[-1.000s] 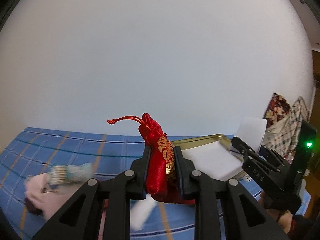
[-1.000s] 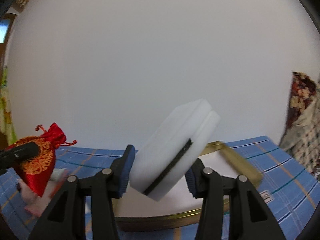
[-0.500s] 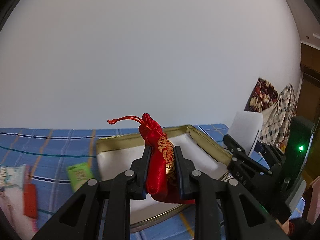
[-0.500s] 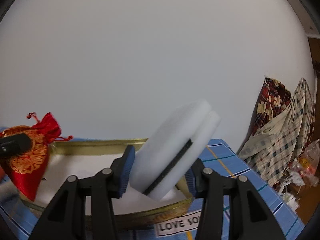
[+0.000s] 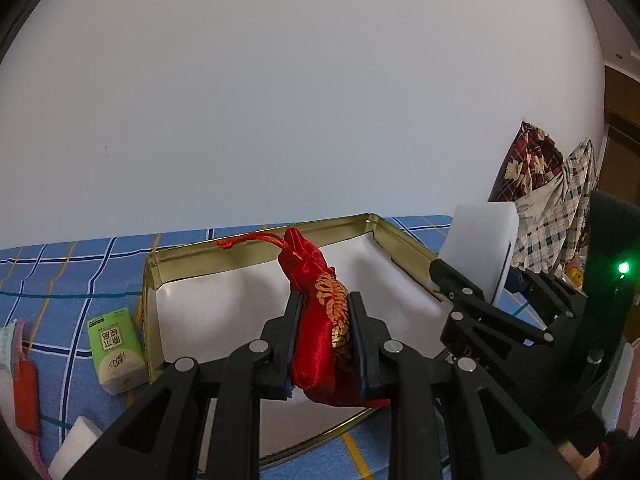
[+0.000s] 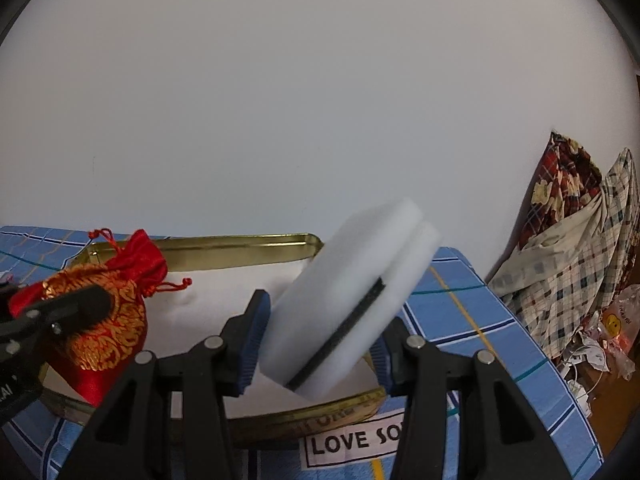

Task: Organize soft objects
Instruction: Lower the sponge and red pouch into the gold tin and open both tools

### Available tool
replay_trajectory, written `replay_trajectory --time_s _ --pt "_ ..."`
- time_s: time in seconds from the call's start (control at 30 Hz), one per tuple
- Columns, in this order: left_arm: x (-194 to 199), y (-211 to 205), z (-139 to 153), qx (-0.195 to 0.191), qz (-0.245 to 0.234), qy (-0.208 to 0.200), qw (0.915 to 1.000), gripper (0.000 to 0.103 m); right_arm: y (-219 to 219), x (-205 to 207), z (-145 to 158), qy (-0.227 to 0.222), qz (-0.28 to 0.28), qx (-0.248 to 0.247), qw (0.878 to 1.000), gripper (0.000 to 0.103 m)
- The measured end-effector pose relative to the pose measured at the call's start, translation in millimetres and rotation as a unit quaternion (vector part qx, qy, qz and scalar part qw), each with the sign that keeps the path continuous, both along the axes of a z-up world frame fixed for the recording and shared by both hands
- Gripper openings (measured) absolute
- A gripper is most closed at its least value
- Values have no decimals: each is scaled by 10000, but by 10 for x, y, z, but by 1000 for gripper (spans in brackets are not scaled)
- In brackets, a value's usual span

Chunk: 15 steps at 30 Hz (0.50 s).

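My left gripper (image 5: 325, 304) is shut on a red satin pouch (image 5: 320, 332) with gold embroidery and a red drawstring, held over the near part of a gold tin (image 5: 256, 248) lined in white. The right gripper (image 6: 320, 312) is shut on a white sponge (image 6: 352, 300) with a dark middle layer, tilted, above the tin's (image 6: 240, 246) right half. In the left wrist view the sponge (image 5: 480, 248) and right gripper (image 5: 472, 280) sit at the tin's right wall. From the right wrist view the pouch (image 6: 104, 320) hangs over the tin's left side.
The tin rests on a blue checked cloth (image 5: 72, 272). Left of it lie a green tissue pack (image 5: 116, 350), a white foam piece (image 5: 76, 446) and a pink item with a red tag (image 5: 24, 392). Plaid fabrics (image 6: 580, 240) hang at the right; a "LOVE" label (image 6: 352, 440) lies in front.
Both grippers have swung right and sunk a little toward the tin, each keeping its load. The tin now fills the middle of both views, and the pink item has slid to the left edge.
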<state>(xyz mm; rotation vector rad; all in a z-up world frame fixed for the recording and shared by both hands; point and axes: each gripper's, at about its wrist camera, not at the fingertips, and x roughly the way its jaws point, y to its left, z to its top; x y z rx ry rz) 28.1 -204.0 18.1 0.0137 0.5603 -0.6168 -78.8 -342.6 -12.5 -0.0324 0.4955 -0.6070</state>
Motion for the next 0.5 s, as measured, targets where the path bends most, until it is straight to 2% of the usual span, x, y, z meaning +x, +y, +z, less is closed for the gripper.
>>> replay_trajectory --time_s 0.4,0.47,0.5 --pt "39 -7 -98 254 169 66 9995 24 -32 4 -24 -5 185 284 9994 51" --pt "33 -6 -110 261 188 44 9995 24 -16 -24 -12 -74 195 314 9993 62" --pt "19 -3 -108 268 210 -5 9994 24 -12 -45 -3 -140 214 350 9991 79"
